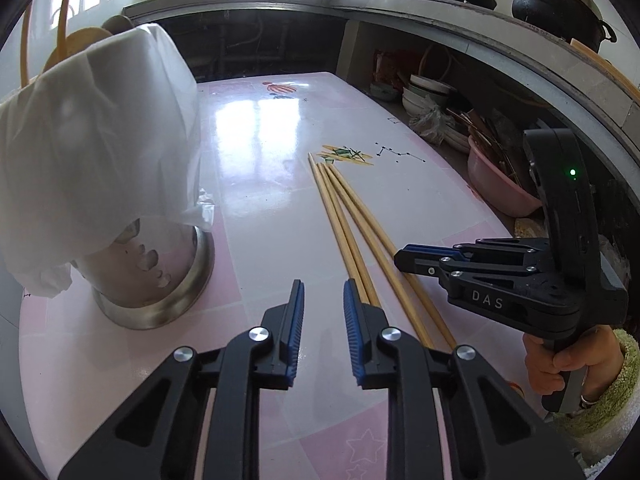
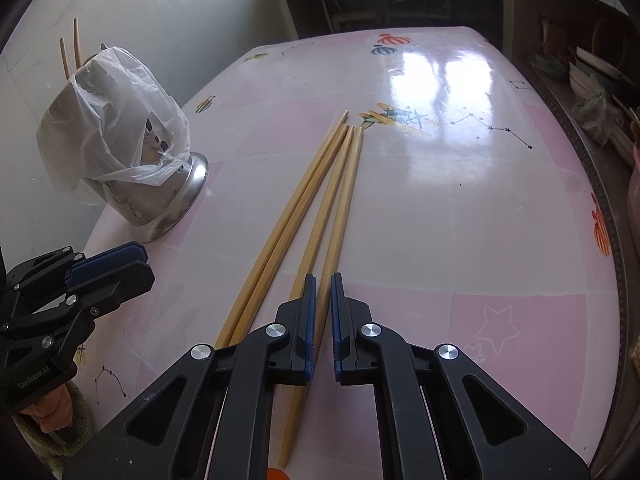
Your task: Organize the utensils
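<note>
Four wooden chopsticks (image 1: 352,220) (image 2: 320,200) lie side by side on the pink table (image 1: 256,152), tips pointing away. My right gripper (image 2: 323,278) (image 1: 400,258) is down at the table and shut on the rightmost chopstick, which runs in between its blue pads. My left gripper (image 1: 324,286) (image 2: 146,262) hovers just left of the bundle, narrowly open, with only bare table in the gap. The two left chopsticks pass under its right finger. A steel utensil holder (image 1: 160,280) (image 2: 160,204) draped in a white plastic bag stands at the left, two chopsticks (image 2: 68,54) sticking out.
A person's hand in a green fleece sleeve (image 1: 560,364) holds the right gripper's handle. Beyond the table's right edge are a pink basin (image 1: 496,184) and stacked bowls (image 1: 428,92) under a counter. Black pots (image 1: 556,4) sit on the counter. A tiled wall is behind the holder.
</note>
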### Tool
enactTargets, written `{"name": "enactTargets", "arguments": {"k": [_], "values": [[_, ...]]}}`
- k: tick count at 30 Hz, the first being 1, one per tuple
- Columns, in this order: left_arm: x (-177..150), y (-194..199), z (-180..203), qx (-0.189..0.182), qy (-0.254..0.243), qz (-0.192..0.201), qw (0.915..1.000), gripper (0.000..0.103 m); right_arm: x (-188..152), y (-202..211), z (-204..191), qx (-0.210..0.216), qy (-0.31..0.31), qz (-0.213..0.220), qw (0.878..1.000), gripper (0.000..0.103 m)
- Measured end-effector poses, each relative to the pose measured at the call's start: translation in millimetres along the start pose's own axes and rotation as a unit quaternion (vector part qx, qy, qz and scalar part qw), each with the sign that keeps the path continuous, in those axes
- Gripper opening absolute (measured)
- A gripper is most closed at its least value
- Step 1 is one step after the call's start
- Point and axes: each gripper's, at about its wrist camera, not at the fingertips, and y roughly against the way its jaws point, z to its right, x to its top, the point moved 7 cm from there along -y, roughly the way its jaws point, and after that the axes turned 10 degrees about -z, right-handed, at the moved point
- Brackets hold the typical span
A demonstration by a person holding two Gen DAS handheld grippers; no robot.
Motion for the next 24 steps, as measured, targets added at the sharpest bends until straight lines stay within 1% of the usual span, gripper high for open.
{"name": "enactTargets", "arguments": {"k": [5, 9, 15, 18, 24], "values": [[4.4, -15.4, 9.8, 0.002, -0.017, -0.016, 0.9997, 0.018, -5.1, 4.1, 11.6, -0.003, -0.023, 0.002, 1.000, 0.005], [8.7, -29.1, 12.6, -0.001, -0.025, -0.030, 0.9992, 0.018, -10.7, 8.9, 20.0, 0.006, -0.041, 0.005, 0.999, 0.004], [13.4, -44.6, 15.8, 0.001, -0.034, -0.045, 0.9984, 0.018, -13.8, 10.5, 22.3, 0.013, -0.046, 0.009, 0.999, 0.004], [14.0, -50.7, 14.5, 0.011, -0.034, -0.052, 0.9980, 0.018, -11.7, 9.3, 22.1, 0.017, -0.049, 0.010, 0.999, 0.004], [18.3, -56.7, 16.3, 0.020, -0.031, -0.052, 0.9980, 0.017, -12.0, 9.9, 21.9, 0.025, -0.050, 0.012, 0.998, 0.004]]}}
